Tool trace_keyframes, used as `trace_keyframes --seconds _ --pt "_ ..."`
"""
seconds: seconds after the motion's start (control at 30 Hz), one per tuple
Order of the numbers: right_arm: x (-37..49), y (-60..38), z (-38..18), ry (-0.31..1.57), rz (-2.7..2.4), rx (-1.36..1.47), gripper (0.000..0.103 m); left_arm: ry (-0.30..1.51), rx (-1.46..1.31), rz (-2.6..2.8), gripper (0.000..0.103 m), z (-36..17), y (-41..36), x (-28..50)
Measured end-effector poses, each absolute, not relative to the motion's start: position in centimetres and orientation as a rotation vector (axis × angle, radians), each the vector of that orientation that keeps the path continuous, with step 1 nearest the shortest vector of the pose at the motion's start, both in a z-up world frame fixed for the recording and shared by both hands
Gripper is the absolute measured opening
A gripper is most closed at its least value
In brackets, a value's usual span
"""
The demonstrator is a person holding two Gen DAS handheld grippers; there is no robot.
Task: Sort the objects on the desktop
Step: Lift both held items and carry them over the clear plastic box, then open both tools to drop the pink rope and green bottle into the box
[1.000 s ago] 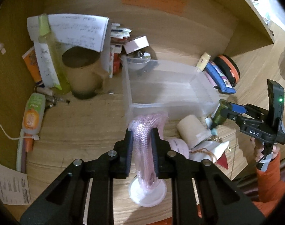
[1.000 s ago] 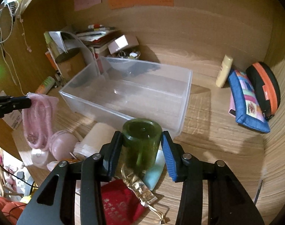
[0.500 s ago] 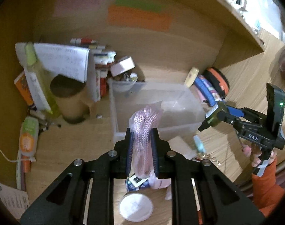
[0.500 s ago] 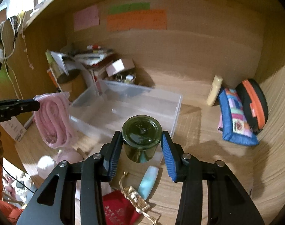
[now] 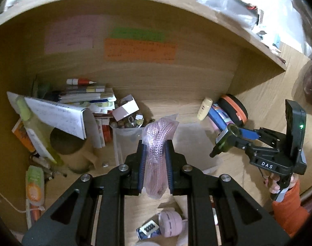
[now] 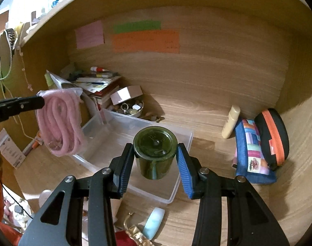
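Near end first: my left gripper [image 5: 155, 165] is clenched on the bagged pink cord [image 5: 157, 155], pads squeezing the coil w/ its tail hanging free below. My right gripper [image 6: 155, 162] is grasping the green glass jar [image 6: 155, 153], pads on either side of the body, lid end facing away from me. Both loads are up in the air, clear of the desk.

Below me, near edge of the desk [image 6: 207, 221]: a pale blue tube [image 6: 154, 222], something gold and red, a pink round gadget [image 5: 169, 223]; all not yet sorted.

Mid-scene: clear plastic bin [image 6: 182, 141], looks empty, tho its walls are see-thru so can't swear to it. Jar hovers over its near right part, cord near its left wall.

To do this well, imo: bring jar low over the floor of the bin before letting go; glass, so no drop. Cord's floppy, so lower till the tail is inside, not draped on the rim.

Far: paper pile [image 6: 94, 86] at far left, patchwork pouch [image 6: 252, 153] and black-orange case [image 6: 273, 135] far right. Leave alone.
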State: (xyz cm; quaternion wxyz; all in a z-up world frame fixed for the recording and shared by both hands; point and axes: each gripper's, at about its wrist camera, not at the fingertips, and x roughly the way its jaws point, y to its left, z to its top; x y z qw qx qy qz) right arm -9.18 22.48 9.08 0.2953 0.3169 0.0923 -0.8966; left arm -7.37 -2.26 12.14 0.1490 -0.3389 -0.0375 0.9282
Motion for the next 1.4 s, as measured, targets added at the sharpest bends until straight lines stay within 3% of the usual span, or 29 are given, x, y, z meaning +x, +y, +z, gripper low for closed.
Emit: trace_keyframes --seconds 0.33,0.4,1.03,1.13,1.2,1.4 --pt "-11.5 21.4 6.0 0.332 -2.340 0.989 0.039 -0.102 -1.102 2.666 0.017 8.2 -2.9 -11.7" --pt "-11.8 21.3 5.3 0.341 -2.328 1.016 0.039 -0.108 -1.128 2.639 0.010 7.5 -2.8 -12.4" --pt "-15.1 16.6 1.3 0.471 -2.257 1.093 0.039 -0.014 -1.271 2.598 0.010 2.4 -1.4 -16.3" --pt "-15.5 15.7 0.4 0.476 -2.223 1.120 0.039 -0.005 -1.278 2.600 0.024 2.1 -1.4 -16.3" --pt "-15.7 15.2 0.0 0.479 -2.213 1.124 0.039 0.010 -1.269 2.610 0.039 2.0 -1.3 -16.2" --pt "-15.8 14.9 -0.2 0.479 -2.202 1.137 0.039 0.045 -1.224 2.631 0.058 2.3 -1.0 -15.5"
